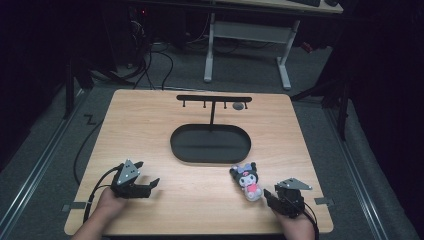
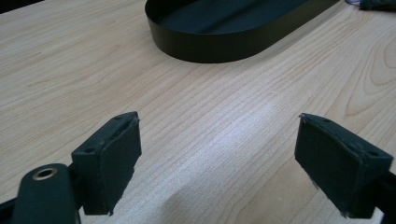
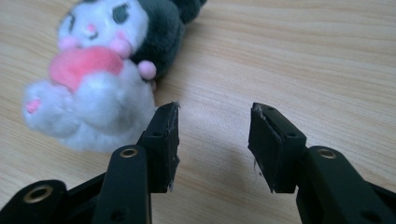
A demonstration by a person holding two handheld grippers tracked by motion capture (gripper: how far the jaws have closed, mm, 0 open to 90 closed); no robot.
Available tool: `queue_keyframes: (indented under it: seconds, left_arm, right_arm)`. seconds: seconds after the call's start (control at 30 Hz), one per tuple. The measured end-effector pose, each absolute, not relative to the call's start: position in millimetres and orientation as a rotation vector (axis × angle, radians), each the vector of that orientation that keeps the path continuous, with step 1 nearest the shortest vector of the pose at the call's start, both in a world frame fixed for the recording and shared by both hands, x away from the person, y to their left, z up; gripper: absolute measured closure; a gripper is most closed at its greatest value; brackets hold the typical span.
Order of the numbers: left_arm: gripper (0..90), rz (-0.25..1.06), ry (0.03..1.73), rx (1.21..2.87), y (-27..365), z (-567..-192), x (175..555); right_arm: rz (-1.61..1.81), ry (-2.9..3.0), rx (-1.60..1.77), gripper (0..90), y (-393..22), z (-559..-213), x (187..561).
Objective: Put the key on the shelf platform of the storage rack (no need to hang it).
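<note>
R claw (image 3: 214,122) open, empty, just beside small white-and-black plush doll w/ pink heart (image 1: 248,181).
Prob. grasp next: swing to 10 o'clock, straddle soft body, squeeze gently; L claw (image 2: 218,161) open, idle.

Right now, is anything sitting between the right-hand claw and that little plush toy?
Nothing visible. The right gripper has its jaws open just beside the plush toy, with bare wooden table between them. In the right gripper view the toy lies just past one jaw, not between the two.
</note>
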State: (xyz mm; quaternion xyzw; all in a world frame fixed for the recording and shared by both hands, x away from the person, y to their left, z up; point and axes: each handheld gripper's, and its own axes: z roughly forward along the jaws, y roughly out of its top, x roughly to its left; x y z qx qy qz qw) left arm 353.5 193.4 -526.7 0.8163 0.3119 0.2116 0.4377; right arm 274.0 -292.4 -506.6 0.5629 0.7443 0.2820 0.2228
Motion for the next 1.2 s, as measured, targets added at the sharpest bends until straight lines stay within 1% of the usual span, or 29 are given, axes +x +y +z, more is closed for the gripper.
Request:
queue_keyframes:
  seconds: [0.23, 0.33, 0.5, 0.6, 0.7, 1.2]
  left_arm:
    - [15.4, 0.527, 0.772, 2.026, 194, -526, 353]
    - [15.4, 0.528, 0.772, 2.025, 193, -526, 353]
    - [15.4, 0.528, 0.775, 2.021, 193, -527, 354]
    - [15.4, 0.528, 0.776, 2.023, 193, -527, 354]
    - [15.4, 0.529, 0.775, 2.023, 193, -527, 353]
    - [15.4, 0.526, 0.78, 2.025, 194, -527, 354]
  right_arm:
    - [0.696, 2.086, 1.618, 52.1, -297, -497, 277]
    - [0.671, 2.116, 1.68, 48.4, -302, -492, 281]
    - [0.593, 2.175, 1.723, 45.3, -307, -486, 288]
    - [0.56, 2.208, 1.765, 40.0, -307, -480, 295]
    - [0.518, 2.238, 1.807, 37.1, -305, -474, 301]
    - [0.291, 2.363, 1.823, 31.3, -293, -458, 321]
